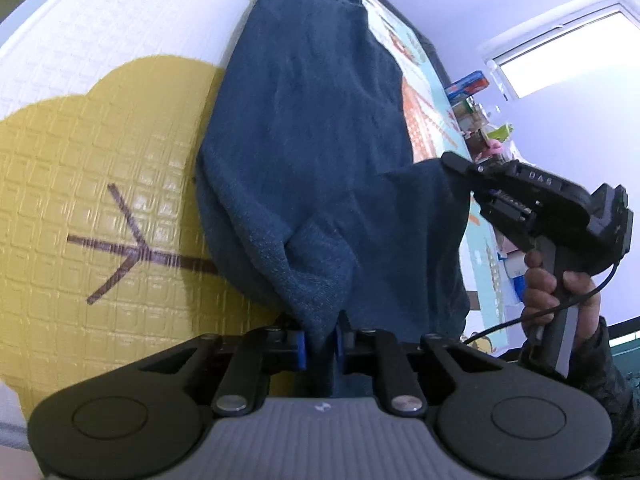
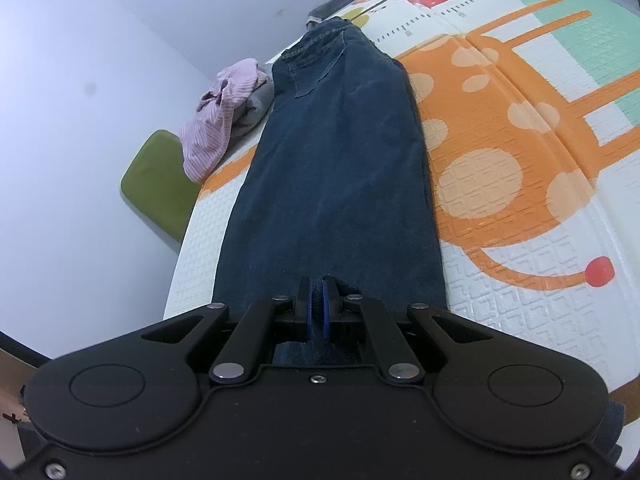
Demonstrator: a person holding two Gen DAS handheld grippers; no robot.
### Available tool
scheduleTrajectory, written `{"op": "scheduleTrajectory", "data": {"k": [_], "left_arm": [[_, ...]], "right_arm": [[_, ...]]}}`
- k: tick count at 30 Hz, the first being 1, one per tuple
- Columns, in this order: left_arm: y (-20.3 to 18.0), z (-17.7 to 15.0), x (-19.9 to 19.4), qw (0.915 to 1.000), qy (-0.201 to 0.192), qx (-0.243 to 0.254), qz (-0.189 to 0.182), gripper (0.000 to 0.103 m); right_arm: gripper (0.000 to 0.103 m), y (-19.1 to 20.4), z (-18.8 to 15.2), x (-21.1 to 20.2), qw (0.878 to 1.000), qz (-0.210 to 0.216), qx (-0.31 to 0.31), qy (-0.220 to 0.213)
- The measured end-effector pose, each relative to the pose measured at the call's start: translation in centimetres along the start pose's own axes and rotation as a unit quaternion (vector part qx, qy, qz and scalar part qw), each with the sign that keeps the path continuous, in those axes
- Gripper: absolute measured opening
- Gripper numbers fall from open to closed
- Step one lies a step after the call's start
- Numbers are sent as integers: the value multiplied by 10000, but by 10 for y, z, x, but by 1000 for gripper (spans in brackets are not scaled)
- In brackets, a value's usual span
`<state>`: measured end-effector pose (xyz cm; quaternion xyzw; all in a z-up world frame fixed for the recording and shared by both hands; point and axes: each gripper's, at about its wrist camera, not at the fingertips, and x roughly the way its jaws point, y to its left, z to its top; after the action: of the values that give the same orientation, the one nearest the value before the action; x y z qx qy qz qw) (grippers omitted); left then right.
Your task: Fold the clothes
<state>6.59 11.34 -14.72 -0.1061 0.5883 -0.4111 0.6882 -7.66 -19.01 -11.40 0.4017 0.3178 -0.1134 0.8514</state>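
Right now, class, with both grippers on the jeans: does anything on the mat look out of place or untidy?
Yes. A crumpled pink striped garment lies in a heap with something grey beside the waist end of the jeans, at the mat's edge, unfolded. The jeans lie long and fairly flat; the left gripper and right gripper each pinch the hem end.

A home room: a child's cartoon play mat covers the surface, crumpled laundry sits by plain walls, a window and cluttered shelf.

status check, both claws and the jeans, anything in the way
Left claw shut on jeans hem. Right claw shut on same hem. Jeans flat on mat. Pink garment alongside, clear.
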Motion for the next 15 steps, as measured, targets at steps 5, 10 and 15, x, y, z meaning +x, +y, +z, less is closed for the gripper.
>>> {"op": "scheduleTrajectory", "data": {"k": [5,10,15], "left_arm": [[-17,16,0,9995,-177,249,-89,13],[-32,38,4,9983,-352,456,-110,13],[-37,62,12,9976,-491,474,-60,12]], "right_arm": [[13,1,-1,-8,9999,-144,9,-33],[18,-1,-5,-22,9993,-304,31,-230],[24,-9,-10,-41,9982,-446,131,-373]]}}
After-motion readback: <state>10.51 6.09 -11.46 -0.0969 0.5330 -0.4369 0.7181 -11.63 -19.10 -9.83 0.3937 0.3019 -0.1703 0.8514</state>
